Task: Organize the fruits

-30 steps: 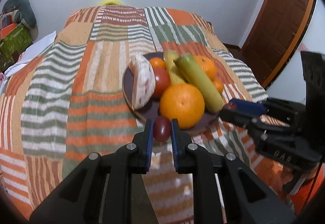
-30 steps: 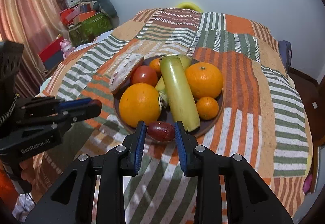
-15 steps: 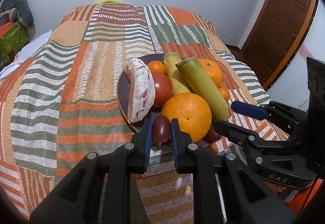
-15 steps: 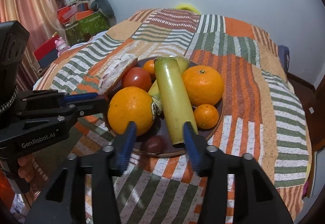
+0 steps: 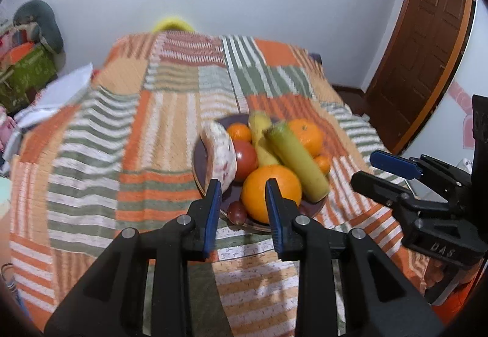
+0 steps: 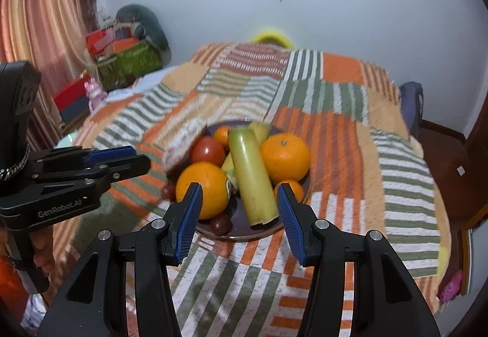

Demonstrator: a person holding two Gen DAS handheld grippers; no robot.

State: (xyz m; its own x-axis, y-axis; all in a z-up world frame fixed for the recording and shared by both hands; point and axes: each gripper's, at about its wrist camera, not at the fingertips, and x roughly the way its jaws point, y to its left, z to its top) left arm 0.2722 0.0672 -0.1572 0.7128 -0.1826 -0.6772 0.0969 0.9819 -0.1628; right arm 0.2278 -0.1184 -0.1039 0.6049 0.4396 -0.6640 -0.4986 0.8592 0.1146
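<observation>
Striped patchwork bedspread [image 5: 158, 129] in orange, green and cream covers a bed; white wall and brown door behind.

Left wrist view: dark round plate [image 5: 201, 181] sits mid-bed, heaped with fruit. Big orange [image 5: 271, 192] at the near side, a small dark red grape [image 5: 237, 211] beside it on the rim. Left gripper [image 5: 242, 202] hangs above with jaws opening, nothing between the pads. Right gripper [image 5: 393, 175] shows at the right edge, jaws apart.

Right wrist view: right gripper [image 6: 239, 215] is parted and empty over the plate's [image 6: 238, 234] near rim. Second grape [image 6: 220, 224] lies loose there, by the long green stalk [image 6: 251, 175]. Left gripper [image 6: 120, 158] shows side-on, holding nothing.

Handling, judged: grapes are light, smooth, easily crushed; pinch gently across the middle. Oranges are firm, round, likely to roll. Stalk looks stiff; grip mid-length.
</observation>
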